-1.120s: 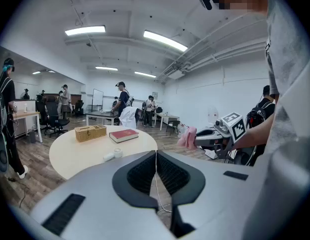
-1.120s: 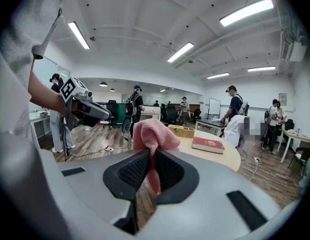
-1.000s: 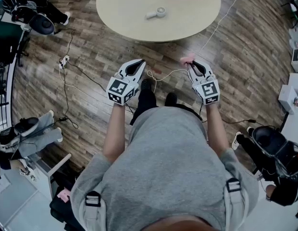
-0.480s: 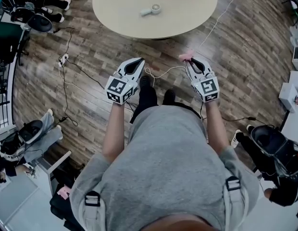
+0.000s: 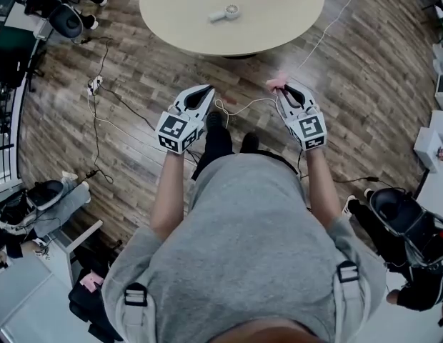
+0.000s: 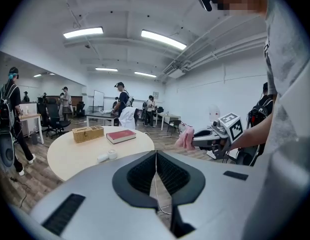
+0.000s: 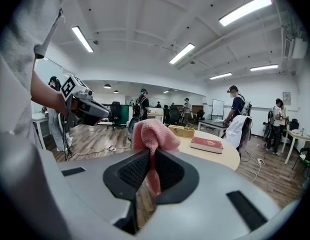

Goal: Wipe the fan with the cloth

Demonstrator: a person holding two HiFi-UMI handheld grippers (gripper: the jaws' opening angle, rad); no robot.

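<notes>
the pink cloth (image 7: 154, 134) is soft and light, pinched in my right gripper (image 5: 286, 86), fingers (image 7: 132, 171) closed on it; left gripper (image 5: 205, 91) is closed, empty. the small white fan (image 5: 225, 13) lies on the round counter (image 5: 279, 27), well ahead; it looks light and likely to skid, so i'd pin its handle (image 5: 215, 18). since a second ago only the view shifted slightly, grips unchanged

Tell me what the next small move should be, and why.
Probably step forward and carry the right claw toward the fan. That claw is clamped on the pink cloth, while the fan lies untouched on the round table ahead, and the claw hangs over the floor, short of the table.
</notes>
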